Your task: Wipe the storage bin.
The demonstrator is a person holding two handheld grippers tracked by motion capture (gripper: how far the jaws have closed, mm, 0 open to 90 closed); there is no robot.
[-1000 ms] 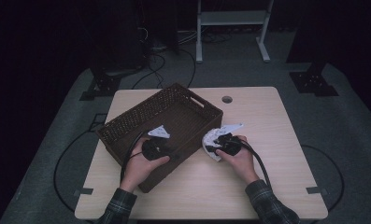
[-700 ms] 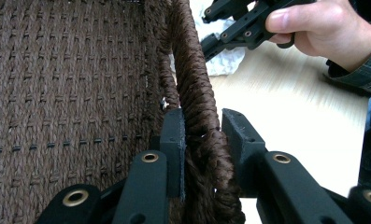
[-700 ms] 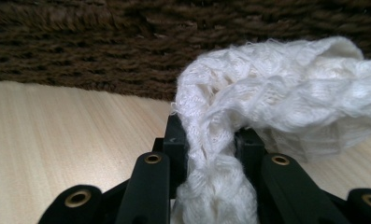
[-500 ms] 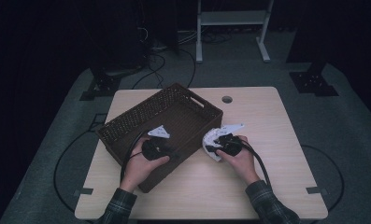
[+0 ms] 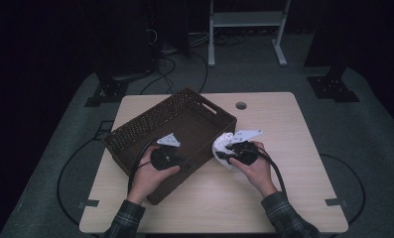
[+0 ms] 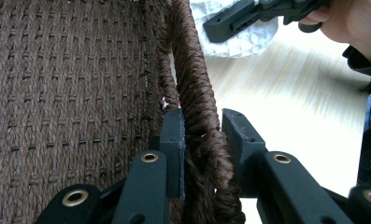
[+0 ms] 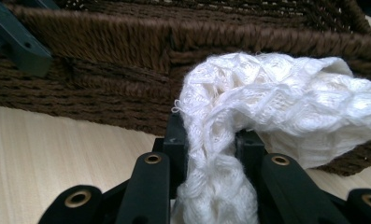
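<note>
A dark brown woven basket stands at an angle on the left half of the table. My left gripper sits at its near right wall. In the left gripper view the jaws straddle that wall, one inside and one outside, shut on it. My right gripper hovers just right of the basket, shut on a white knitted cloth. In the right gripper view the cloth bunches between the jaws and drapes right, in front of the basket's outer wall.
The light wooden table has a round cable hole near its far edge. Cables trail from both grippers. A white metal frame stands on the dark floor beyond the table.
My right gripper has risen slightly with the white cloth, staying close to the basket's wall. The left gripper has kept still on the wall.
</note>
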